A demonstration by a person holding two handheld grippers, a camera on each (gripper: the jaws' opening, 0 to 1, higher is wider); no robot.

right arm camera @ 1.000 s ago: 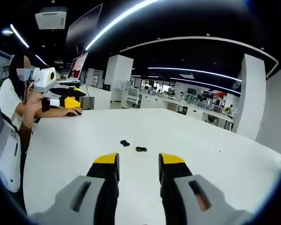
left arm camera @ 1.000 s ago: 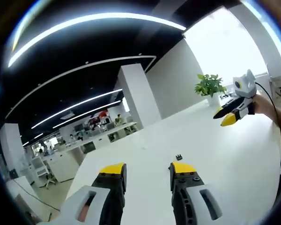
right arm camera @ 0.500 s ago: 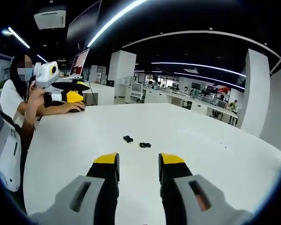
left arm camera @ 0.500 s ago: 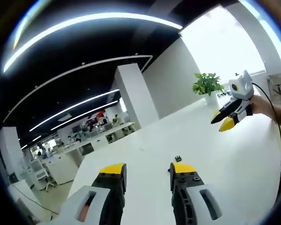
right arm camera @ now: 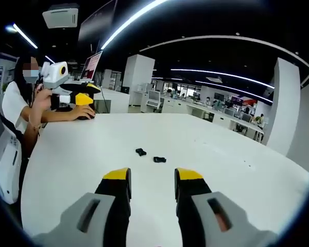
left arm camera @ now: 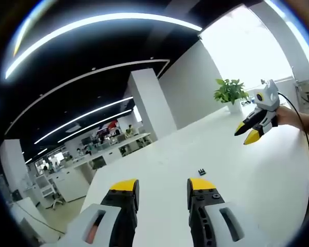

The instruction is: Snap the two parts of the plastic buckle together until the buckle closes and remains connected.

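Note:
Two small black buckle parts, one [right arm camera: 140, 152] to the left of the other [right arm camera: 159, 159], lie a short gap apart on the white table [right arm camera: 232, 170], beyond my right gripper [right arm camera: 152, 177]. Its yellow-tipped jaws stand open with nothing between them. In the left gripper view one black buckle part [left arm camera: 202, 171] lies just past my left gripper [left arm camera: 162, 188], which is open and holds nothing. The right gripper [left arm camera: 253, 126] hangs above the table at the far right, in a hand. The left gripper [right arm camera: 76, 98] shows at the left, held by a seated person.
A potted plant [left arm camera: 230, 92] stands at the table's far edge by a bright window. A monitor [right arm camera: 93, 64] stands behind the seated person [right arm camera: 18, 105]. A white pillar [left arm camera: 154, 105] and office desks lie beyond the wide white tabletop.
Both views have shifted a little with the hands. The buckle parts lie where they were. Both grippers stay open and hold nothing.

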